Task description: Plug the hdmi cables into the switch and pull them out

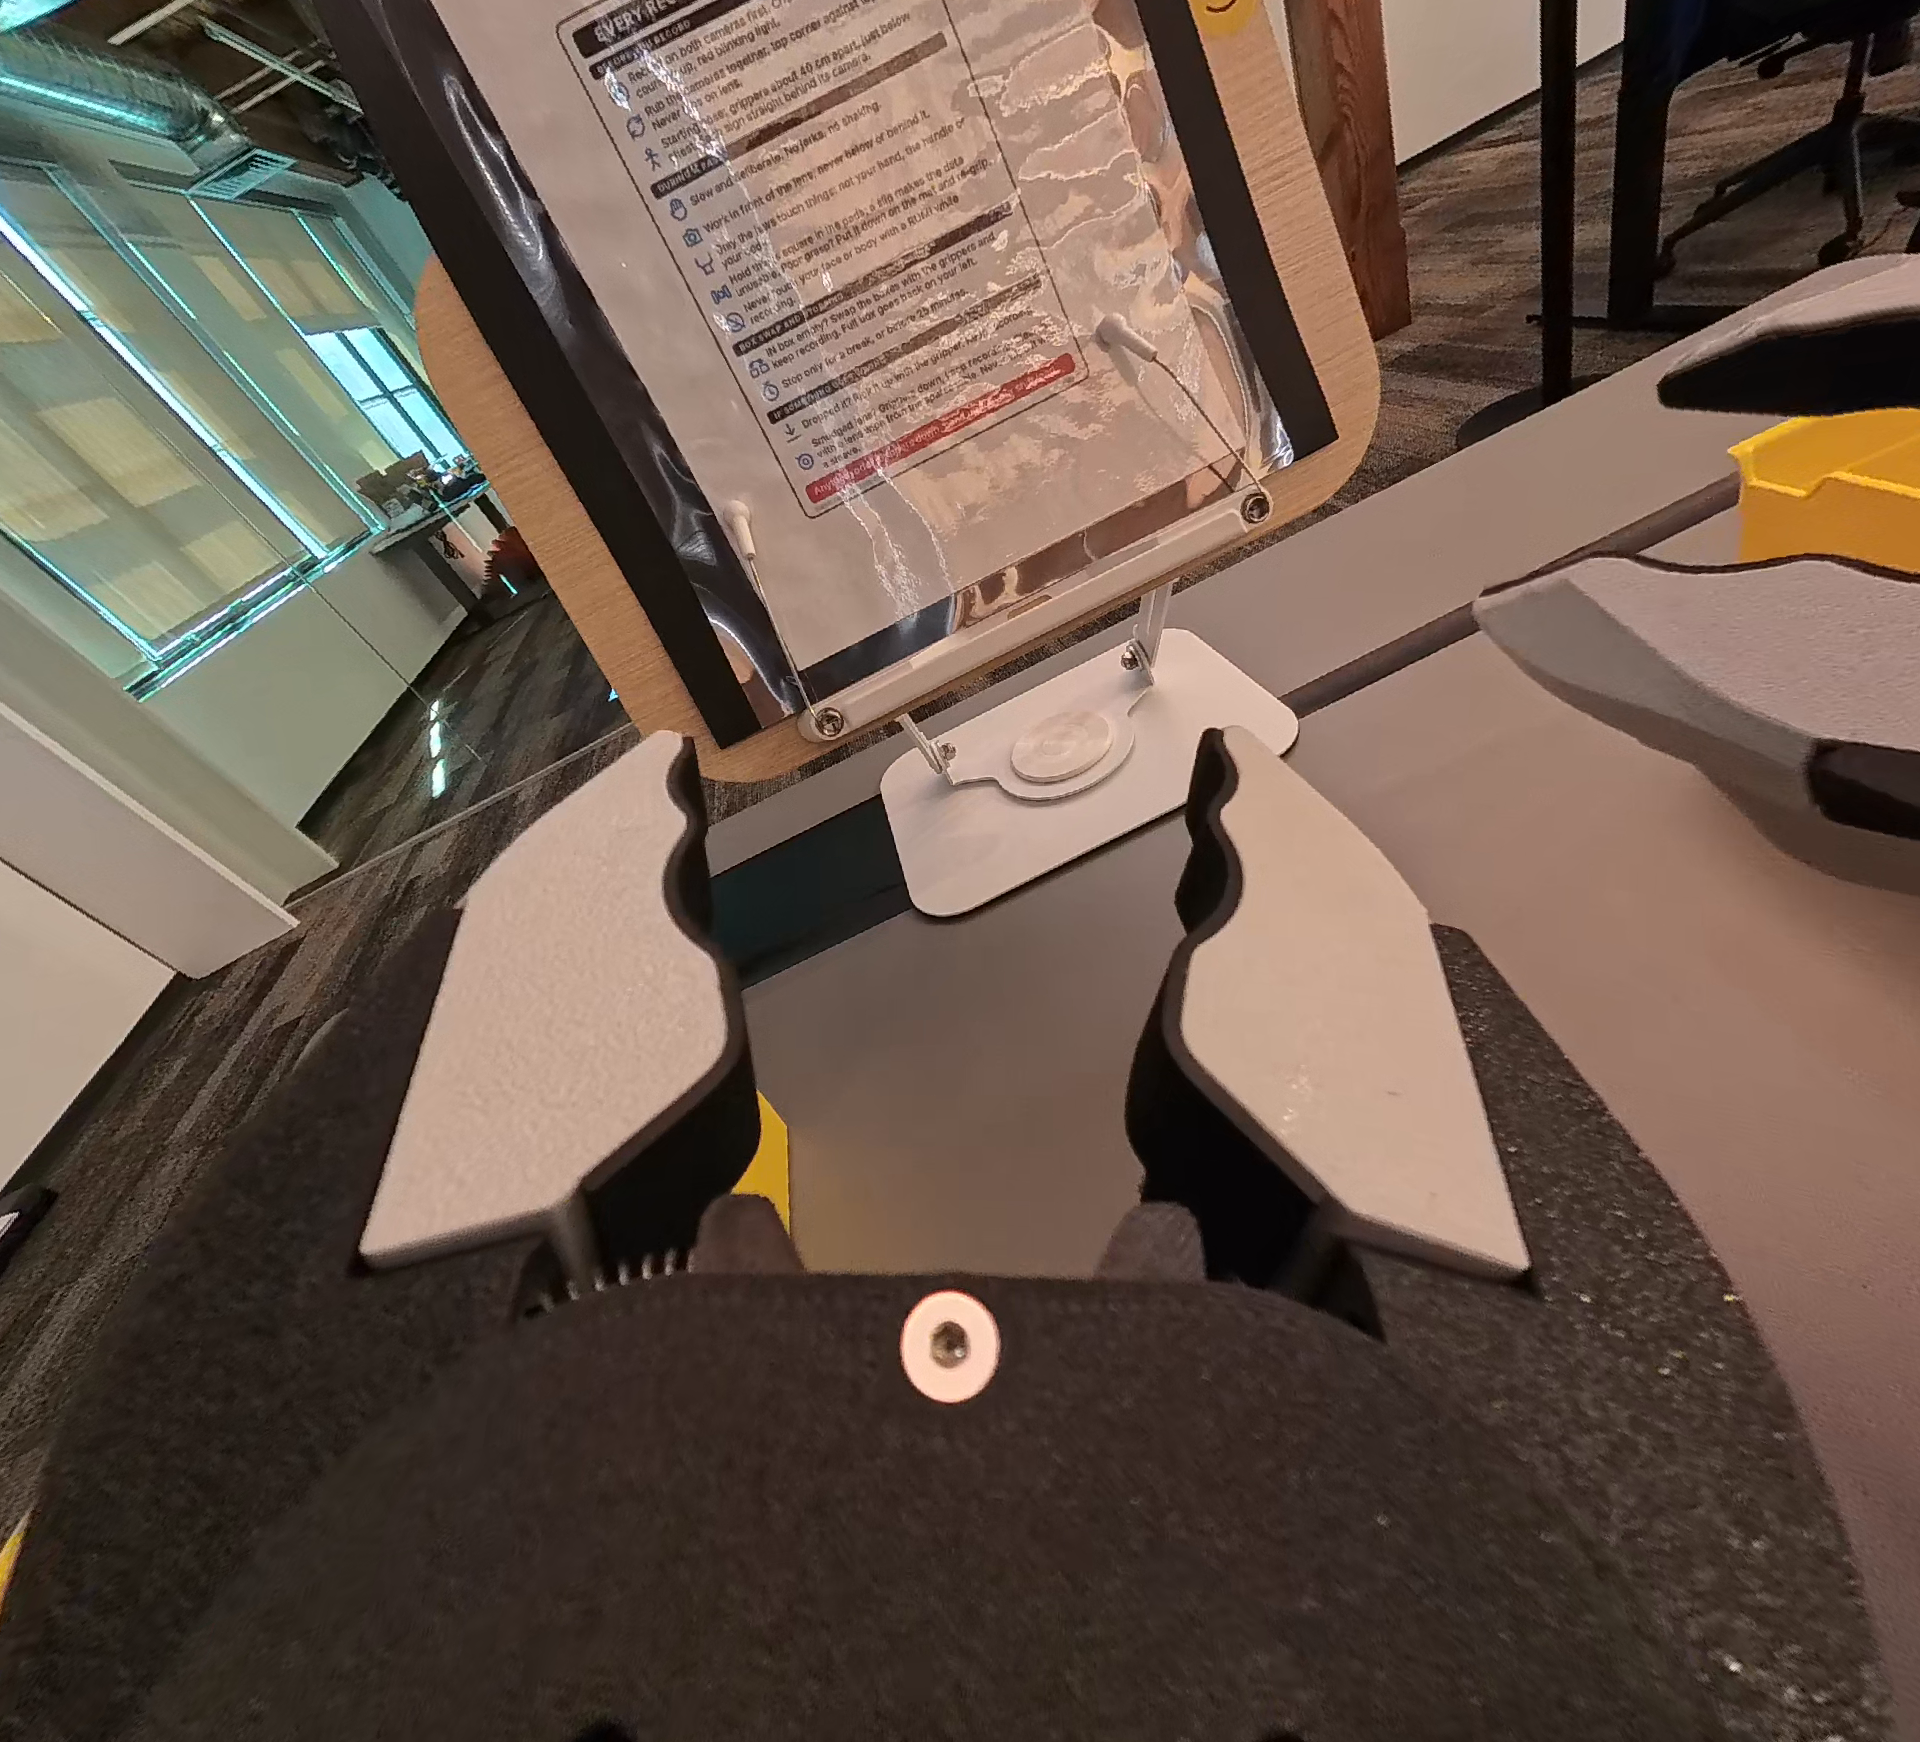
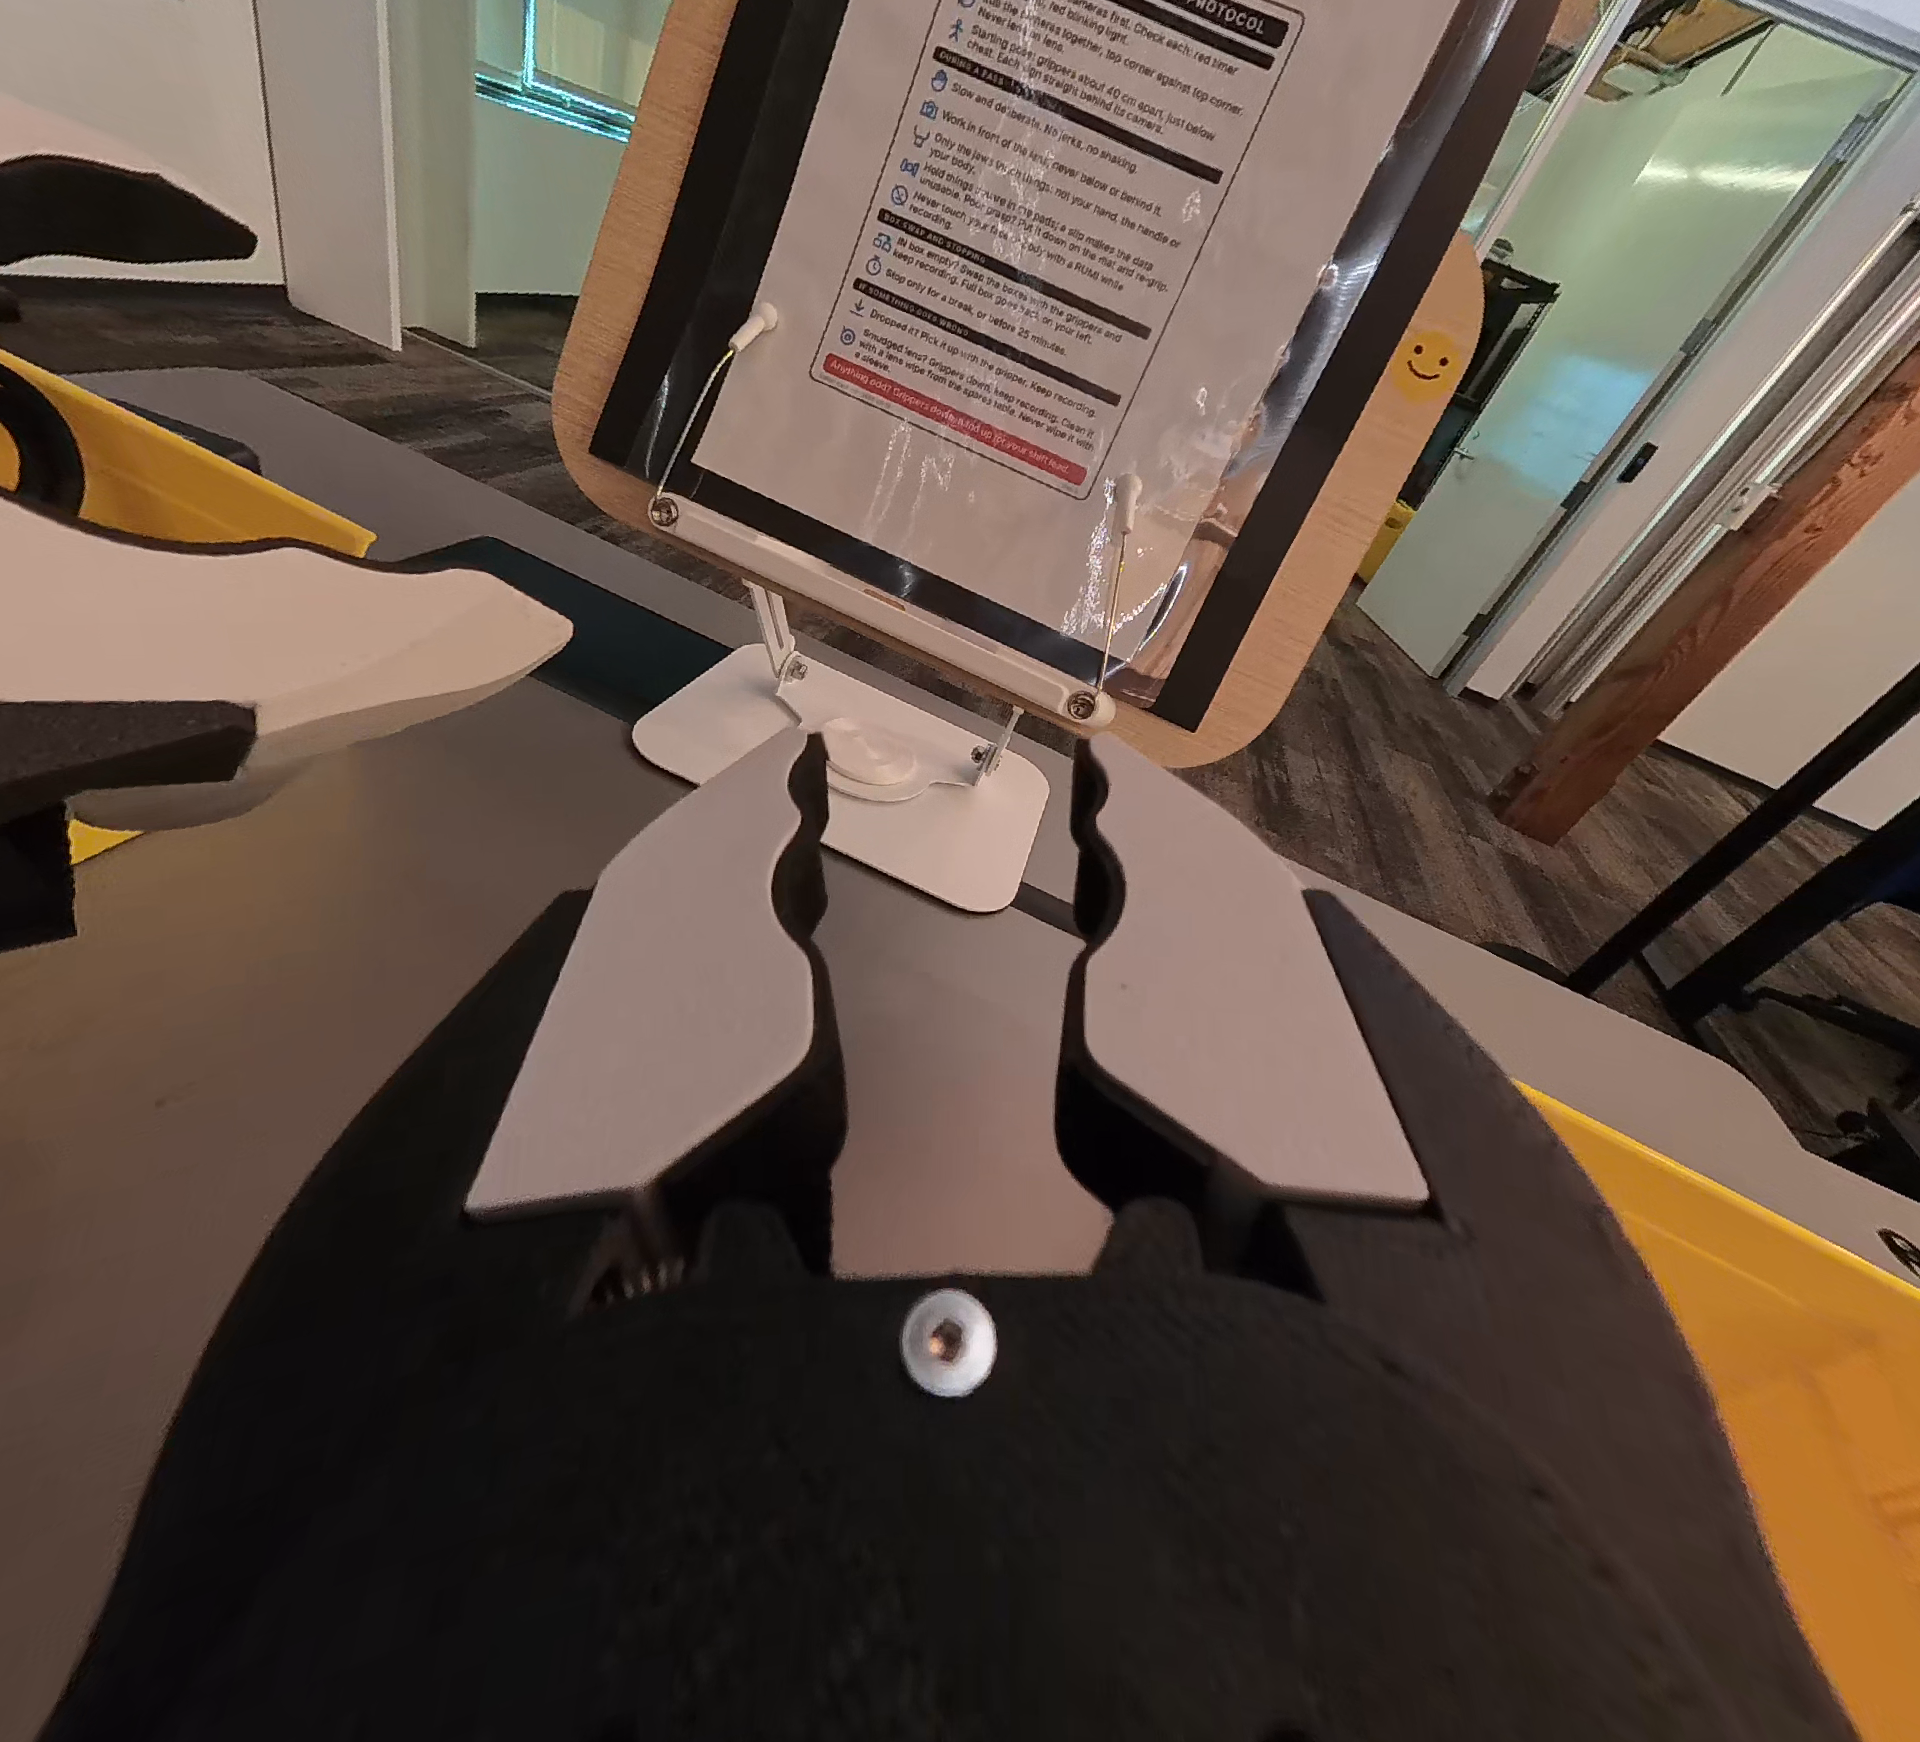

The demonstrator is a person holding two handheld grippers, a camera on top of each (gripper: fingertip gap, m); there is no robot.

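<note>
No HDMI cable and no switch show in either view. My left gripper point(image 1: 945, 767) is open and empty, held above the grey table point(image 1: 1455, 1017) and pointing at a sign stand. My right gripper point(image 2: 945, 757) is open and empty too, pointing at the same stand from the other side. The right gripper also shows at the right edge of the left wrist view point(image 1: 1714, 664). The left gripper shows at the left edge of the right wrist view point(image 2: 260, 643).
A wooden board with a laminated printed sheet point(image 1: 831, 258) stands on a white metal base point(image 1: 1091, 767) at the table's far edge; it also shows in the right wrist view point(image 2: 987, 258). Yellow bins sit at the right point(image 1: 1829, 487) point(image 2: 1714, 1380) and at the left point(image 2: 187, 487). Carpeted floor lies beyond.
</note>
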